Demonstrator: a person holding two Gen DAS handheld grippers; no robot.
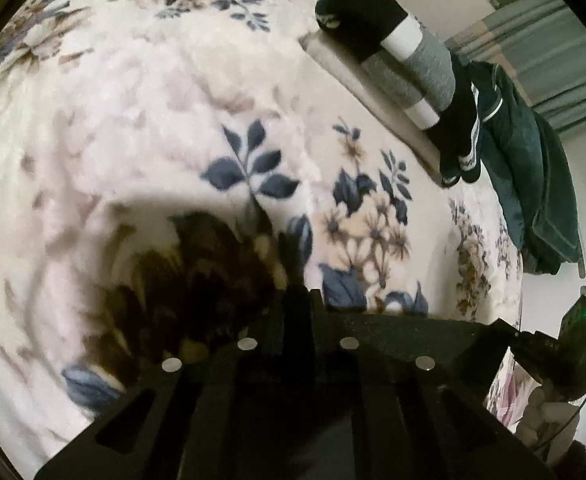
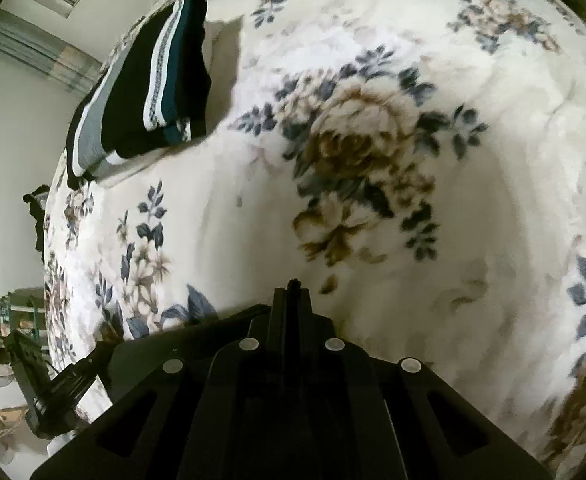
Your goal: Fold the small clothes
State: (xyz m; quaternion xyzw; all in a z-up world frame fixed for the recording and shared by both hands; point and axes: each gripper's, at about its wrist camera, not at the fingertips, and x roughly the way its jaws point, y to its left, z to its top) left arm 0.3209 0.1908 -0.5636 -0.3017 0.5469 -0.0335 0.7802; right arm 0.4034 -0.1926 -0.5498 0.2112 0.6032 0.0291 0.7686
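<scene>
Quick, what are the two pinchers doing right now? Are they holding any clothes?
Left gripper: closed, holding nothing, above the fluffy cream floral blanket.
Right gripper: closed, holding nothing.

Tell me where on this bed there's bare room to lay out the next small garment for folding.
The wide floral blanket in front of both shut grippers, left gripper and right gripper, lies bare. It is crowded only along the far edge: the stack of folded clothes and, beside it, the dark green heap.
</scene>
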